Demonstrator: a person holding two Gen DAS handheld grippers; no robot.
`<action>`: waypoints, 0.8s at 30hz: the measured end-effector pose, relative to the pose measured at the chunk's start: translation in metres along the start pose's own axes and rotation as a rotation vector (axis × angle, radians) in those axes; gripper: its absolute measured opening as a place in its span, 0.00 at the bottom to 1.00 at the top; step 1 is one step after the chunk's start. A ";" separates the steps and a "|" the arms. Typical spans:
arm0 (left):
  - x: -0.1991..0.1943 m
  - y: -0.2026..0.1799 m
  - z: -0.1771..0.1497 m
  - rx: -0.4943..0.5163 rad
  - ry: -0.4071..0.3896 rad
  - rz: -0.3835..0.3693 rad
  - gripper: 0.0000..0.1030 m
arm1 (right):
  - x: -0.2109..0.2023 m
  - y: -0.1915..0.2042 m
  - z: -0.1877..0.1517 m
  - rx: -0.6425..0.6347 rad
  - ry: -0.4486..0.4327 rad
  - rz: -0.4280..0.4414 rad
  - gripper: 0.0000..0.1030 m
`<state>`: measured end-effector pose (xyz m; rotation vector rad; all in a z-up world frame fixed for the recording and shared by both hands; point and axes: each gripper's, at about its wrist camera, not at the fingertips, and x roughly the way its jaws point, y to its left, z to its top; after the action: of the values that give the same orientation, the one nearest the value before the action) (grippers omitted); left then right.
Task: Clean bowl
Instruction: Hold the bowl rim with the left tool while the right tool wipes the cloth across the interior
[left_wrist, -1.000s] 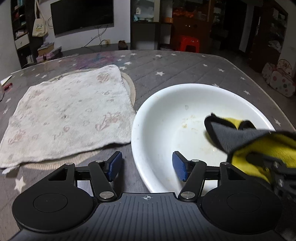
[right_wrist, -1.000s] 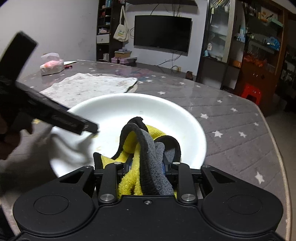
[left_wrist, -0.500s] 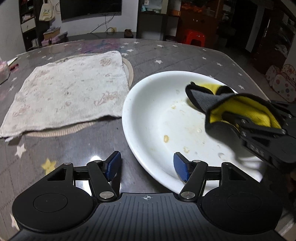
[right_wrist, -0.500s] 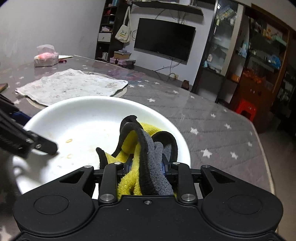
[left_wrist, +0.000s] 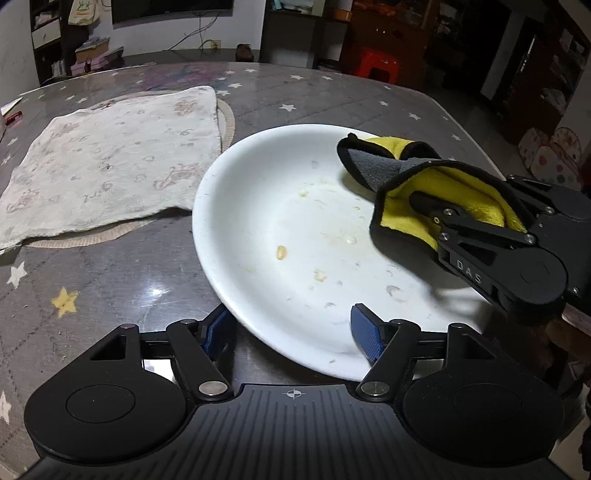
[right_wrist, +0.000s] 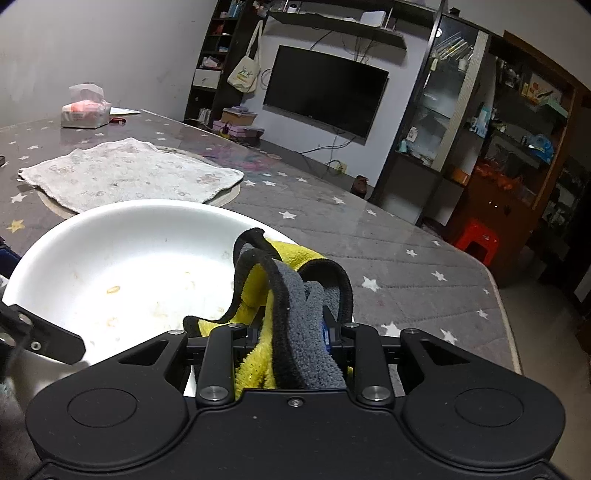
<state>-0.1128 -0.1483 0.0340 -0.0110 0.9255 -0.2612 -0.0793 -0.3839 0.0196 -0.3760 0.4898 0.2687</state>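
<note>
A wide white bowl (left_wrist: 258, 206) with small food stains sits on the star-patterned table; it also shows in the right wrist view (right_wrist: 122, 258). My left gripper (left_wrist: 293, 334) is open, its blue pads straddling the bowl's near rim, one pad under the rim and one inside the bowl. My right gripper (right_wrist: 290, 332) is shut on a yellow and grey cloth (right_wrist: 291, 295) and holds it over the bowl's right side. The cloth (left_wrist: 424, 184) and the right gripper (left_wrist: 436, 210) also show in the left wrist view.
A stained white towel (left_wrist: 107, 158) lies on a round mat left of the bowl. A tissue pack (right_wrist: 85, 110) stands at the table's far left. The table edge (right_wrist: 498, 306) runs to the right, with a red stool (right_wrist: 476, 236) beyond.
My left gripper has drawn back and lifted, so the bowl sits further into view with its near rim between the pads. The right gripper with the cloth has shifted slightly over the bowl's right side.
</note>
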 end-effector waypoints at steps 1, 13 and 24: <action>0.000 0.000 0.000 0.001 -0.001 0.002 0.67 | -0.003 0.000 -0.001 -0.001 0.000 -0.004 0.27; 0.002 0.003 0.002 0.035 -0.037 0.044 0.44 | -0.030 0.002 -0.004 0.036 0.038 0.035 0.27; 0.011 0.022 0.021 0.026 -0.038 0.006 0.32 | -0.045 0.004 -0.005 0.063 0.062 0.086 0.27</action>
<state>-0.0851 -0.1318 0.0354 0.0102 0.8843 -0.2666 -0.1213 -0.3893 0.0365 -0.3024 0.5749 0.3248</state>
